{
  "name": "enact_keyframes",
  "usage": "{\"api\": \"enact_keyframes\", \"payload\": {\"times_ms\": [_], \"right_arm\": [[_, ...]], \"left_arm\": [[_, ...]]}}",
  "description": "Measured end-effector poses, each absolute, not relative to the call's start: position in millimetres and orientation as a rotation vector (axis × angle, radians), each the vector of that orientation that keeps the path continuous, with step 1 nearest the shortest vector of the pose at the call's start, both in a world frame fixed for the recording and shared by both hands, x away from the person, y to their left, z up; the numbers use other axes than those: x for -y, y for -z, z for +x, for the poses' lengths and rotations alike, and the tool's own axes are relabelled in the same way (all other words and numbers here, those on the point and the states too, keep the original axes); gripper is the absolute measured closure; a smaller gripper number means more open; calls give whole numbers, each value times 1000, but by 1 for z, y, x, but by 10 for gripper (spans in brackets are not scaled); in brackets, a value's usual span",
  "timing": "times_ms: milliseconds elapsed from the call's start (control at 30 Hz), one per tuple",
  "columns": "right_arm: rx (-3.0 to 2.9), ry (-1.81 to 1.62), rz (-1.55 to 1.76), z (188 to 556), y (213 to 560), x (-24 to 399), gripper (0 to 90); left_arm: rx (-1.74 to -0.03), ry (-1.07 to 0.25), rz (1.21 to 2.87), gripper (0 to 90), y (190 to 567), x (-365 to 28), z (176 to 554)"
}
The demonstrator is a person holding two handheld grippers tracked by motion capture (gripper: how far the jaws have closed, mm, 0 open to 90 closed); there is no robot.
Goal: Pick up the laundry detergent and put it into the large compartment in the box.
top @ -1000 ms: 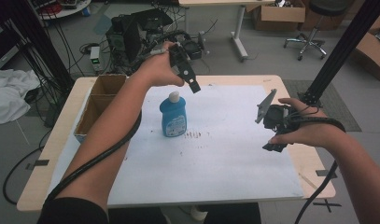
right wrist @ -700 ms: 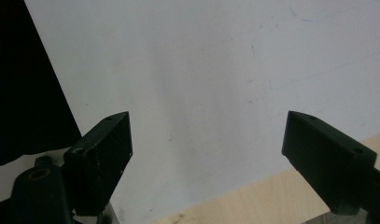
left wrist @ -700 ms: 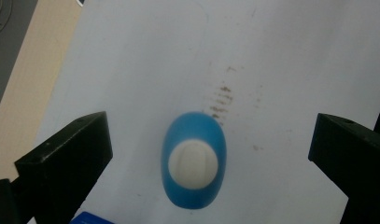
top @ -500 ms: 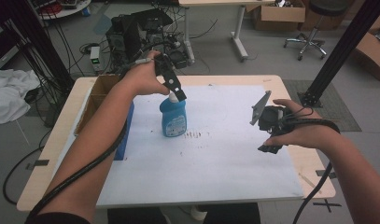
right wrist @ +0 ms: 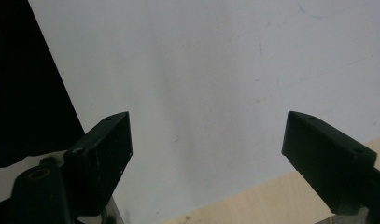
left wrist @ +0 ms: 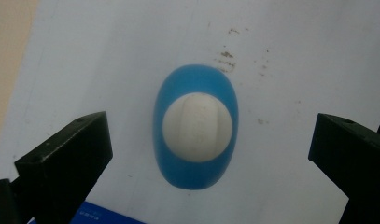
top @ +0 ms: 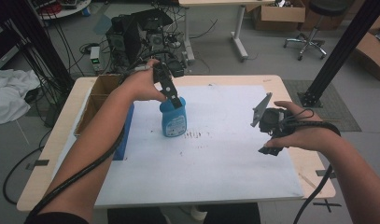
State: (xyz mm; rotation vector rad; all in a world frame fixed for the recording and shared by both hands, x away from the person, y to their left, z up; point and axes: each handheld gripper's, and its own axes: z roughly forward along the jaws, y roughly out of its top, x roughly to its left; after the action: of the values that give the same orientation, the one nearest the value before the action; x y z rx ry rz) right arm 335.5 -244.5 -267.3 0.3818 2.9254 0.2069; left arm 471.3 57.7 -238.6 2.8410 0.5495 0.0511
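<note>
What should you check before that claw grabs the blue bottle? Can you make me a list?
1. Left gripper open wide enough: ok, its jaws stand apart on both sides of the blue bottle.
2. Bottle lined up between the jaws: ok, its white cap sits about midway.
3. Bottle standing upright on the white sheet: ok.
4. Jaws low enough to close on the bottle: cannot tell from these views.
5. Right gripper out of the way: ok, it is open, off near the right edge of the table.
6. Cardboard box clear of the bottle: ok, apart from it.
</note>
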Motion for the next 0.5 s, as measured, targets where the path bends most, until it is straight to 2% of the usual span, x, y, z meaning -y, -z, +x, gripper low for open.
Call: {"api": "enact_keyframes", "payload": {"times_ms": [500], "right_arm": [[-2924, -215, 395, 334, 271, 244, 163]], "left_arm": [[-527, -19, 2881, 0, 265, -58, 475]]}}
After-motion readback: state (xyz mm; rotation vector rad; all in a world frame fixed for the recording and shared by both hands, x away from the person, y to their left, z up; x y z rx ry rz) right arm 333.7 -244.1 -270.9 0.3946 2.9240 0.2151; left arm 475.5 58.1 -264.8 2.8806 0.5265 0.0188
